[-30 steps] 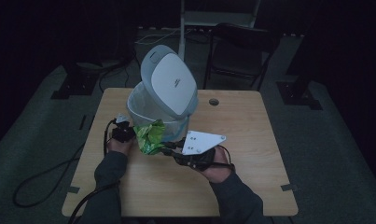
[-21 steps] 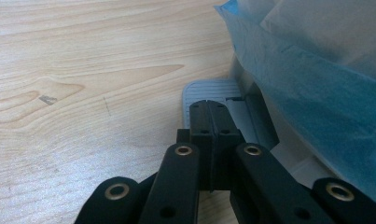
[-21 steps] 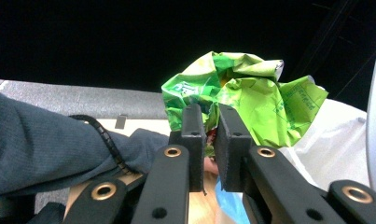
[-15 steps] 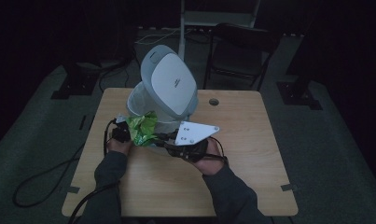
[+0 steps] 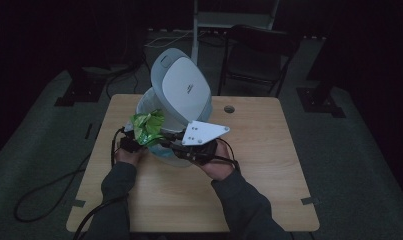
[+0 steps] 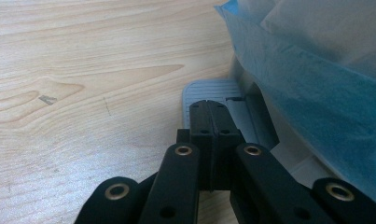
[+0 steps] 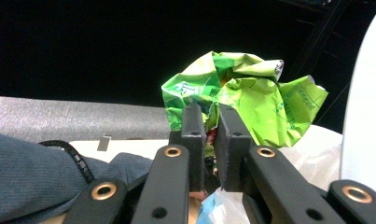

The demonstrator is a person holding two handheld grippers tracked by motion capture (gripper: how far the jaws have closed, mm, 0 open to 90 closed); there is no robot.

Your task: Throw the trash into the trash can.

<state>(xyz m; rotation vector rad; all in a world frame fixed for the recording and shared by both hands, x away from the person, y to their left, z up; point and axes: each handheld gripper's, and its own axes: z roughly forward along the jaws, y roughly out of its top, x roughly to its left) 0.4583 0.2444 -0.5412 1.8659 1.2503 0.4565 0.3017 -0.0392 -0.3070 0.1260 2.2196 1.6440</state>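
While our left gripper [image 6: 209, 109] rests with its jaws pressed together and empty on the grey pedal [image 6: 209, 95] at the foot of the bin [image 5: 176, 159], the lid [image 5: 181, 90] stands tipped up and back, so we judge the opening step done. Our right gripper [image 7: 206, 119] has its jaws clamped on a crumpled green wrapper [image 7: 241, 93]. In the high view the wrapper [image 5: 148, 126] sits at the near left edge of the bin's mouth, just above the rim and in front of the raised lid, with the right gripper's grey plate [image 5: 203, 132] to its right.

What we take to be left: carry the wrapper a little farther over the opening, let go so it drops into the blue liner [image 6: 316, 88], then ease off the pedal so the lid falls shut. We cannot tell from these pictures whether the wrapper is already fully over the mouth or overhangs the rim.

As for its lie, the wrapper is balled up, so it has no clean long axis. In the right gripper view its bulk spreads sideways more than up, from the jaws toward the white lid at the right, and its loose, torn end points that way too. The pinch sits low on its near side, and most of the foil stands above the jaws.
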